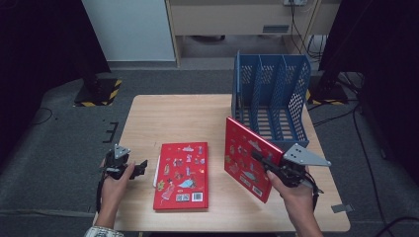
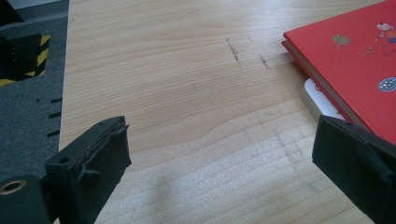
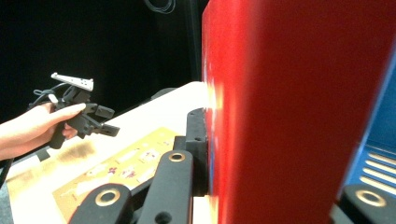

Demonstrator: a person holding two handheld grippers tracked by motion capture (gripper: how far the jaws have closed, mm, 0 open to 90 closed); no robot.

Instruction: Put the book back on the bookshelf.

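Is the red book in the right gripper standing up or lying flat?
Standing up: the held red book is on edge, clamped by the right gripper, lifted beside the blue file rack.

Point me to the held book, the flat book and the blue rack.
held book (image 1: pixel 243 153): high view, middle of its red cover.
flat book (image 1: pixel 182 175): high view, centre of its cover.
blue rack (image 1: pixel 295 84): high view, perforated right side wall.
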